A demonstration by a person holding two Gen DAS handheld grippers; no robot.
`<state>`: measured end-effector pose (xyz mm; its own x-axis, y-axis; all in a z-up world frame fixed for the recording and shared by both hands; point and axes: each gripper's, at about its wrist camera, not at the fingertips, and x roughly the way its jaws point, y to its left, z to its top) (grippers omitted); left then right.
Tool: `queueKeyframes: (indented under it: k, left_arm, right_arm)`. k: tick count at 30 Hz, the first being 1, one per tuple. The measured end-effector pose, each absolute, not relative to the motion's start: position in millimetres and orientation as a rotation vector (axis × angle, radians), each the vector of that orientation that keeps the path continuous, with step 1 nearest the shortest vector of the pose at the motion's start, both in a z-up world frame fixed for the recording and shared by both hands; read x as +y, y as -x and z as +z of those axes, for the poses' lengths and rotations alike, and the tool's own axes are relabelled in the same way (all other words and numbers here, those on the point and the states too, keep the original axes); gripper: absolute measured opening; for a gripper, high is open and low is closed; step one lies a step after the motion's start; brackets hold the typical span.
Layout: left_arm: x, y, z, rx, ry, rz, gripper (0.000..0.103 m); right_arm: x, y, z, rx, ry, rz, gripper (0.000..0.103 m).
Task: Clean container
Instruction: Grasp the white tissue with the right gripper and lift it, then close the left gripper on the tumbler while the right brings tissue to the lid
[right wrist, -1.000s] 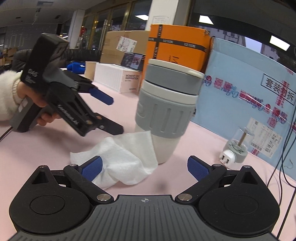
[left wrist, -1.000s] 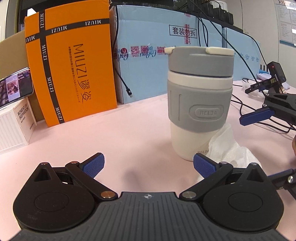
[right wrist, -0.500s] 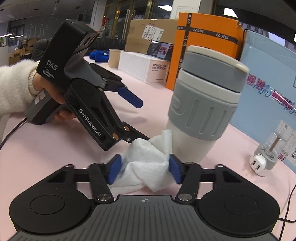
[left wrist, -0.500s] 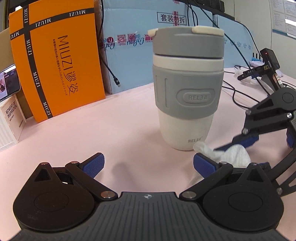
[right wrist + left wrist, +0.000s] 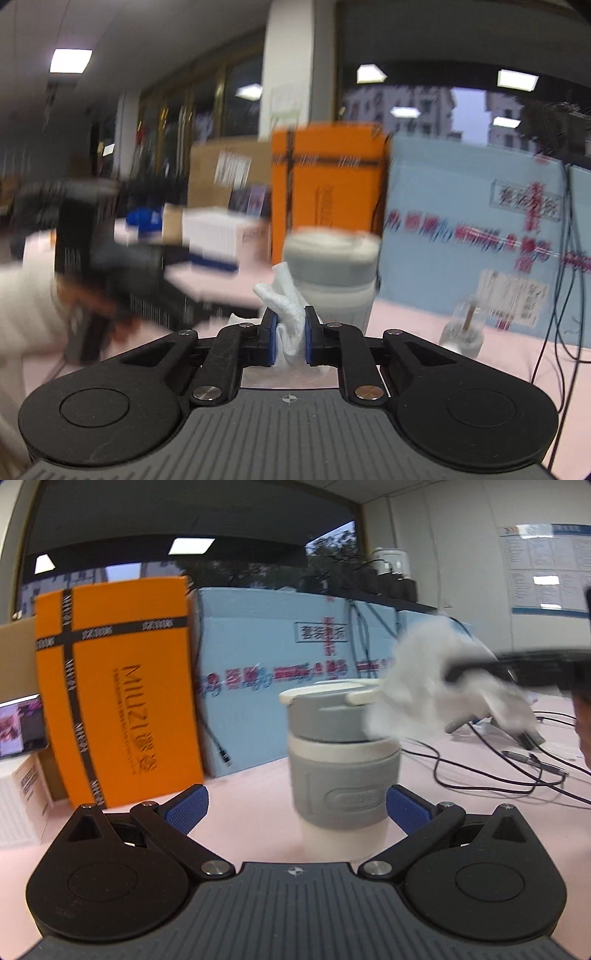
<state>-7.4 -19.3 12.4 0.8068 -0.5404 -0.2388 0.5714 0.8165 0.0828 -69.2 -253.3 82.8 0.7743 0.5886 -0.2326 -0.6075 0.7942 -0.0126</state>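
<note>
- container: a lidded travel cup [image 5: 343,771] stands upright on the pink table [image 5: 251,794], in front of the blue box [image 5: 266,672] and to the right of the orange box [image 5: 114,709]. lid on, flip tab at the top.
- right gripper [image 5: 289,338]: jaws have just been closing and are now nearly together, pinching a white wipe [image 5: 290,314] between the blue pads. in the left wrist view the wipe [image 5: 436,686] hangs at lid height, overlapping the cup's upper right edge; contact cannot be confirmed through the blur.
- left gripper [image 5: 295,810]: jaws wide apart, holding nothing. the cup sits between the line of its two pads [image 5: 186,808] but further off; no contact.
- handling, judged: the wipe is soft and limp, so it will fold and drag; the pinch should stay deep in the bunch.
- the cup looks rigid, tall and narrow at the foot, so likely to tip or slide under a sideways wipe. whether it is full cannot be told.
- best hold, judged: the grey ribbed sleeve [image 5: 345,786] at mid-body looks grippy; the bare white base below looks smoother. the flip tab is no place to grip.
</note>
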Motion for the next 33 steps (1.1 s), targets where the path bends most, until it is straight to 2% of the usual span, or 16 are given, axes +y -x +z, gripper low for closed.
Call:
queueKeyframes:
  k: [8,21,23,25,28,33]
  left_arm:
    - [-55,-9,9,0.113,-0.247,-0.615,0.103]
    - [-64,-3,1,0.045,-0.245,-0.676,0.102]
    - [-64,-3,1,0.046,-0.239,-0.671,0.096]
    - [-64,-3,1,0.047,-0.241,-0.666,0.095]
    - [-62,-3,1,0.041,-0.236,-0.654,0.084]
    - [-57,-5,2,0.052,-0.213,-0.658,0.083]
  right_arm:
    - [-250,30,121,0.107,-0.041,0.565,0.013]
    - [-213,-2,107,0.199,0.052,0.431,0.013]
    - [-210,2,107,0.214,0.046,0.401,0.013]
    - [-203,4,108,0.223,0.058,0.362,0.013]
    - [-193,5,110,0.244,0.067,0.312,0.013]
    - [-190,2,113,0.294,-0.003,0.245,0.014]
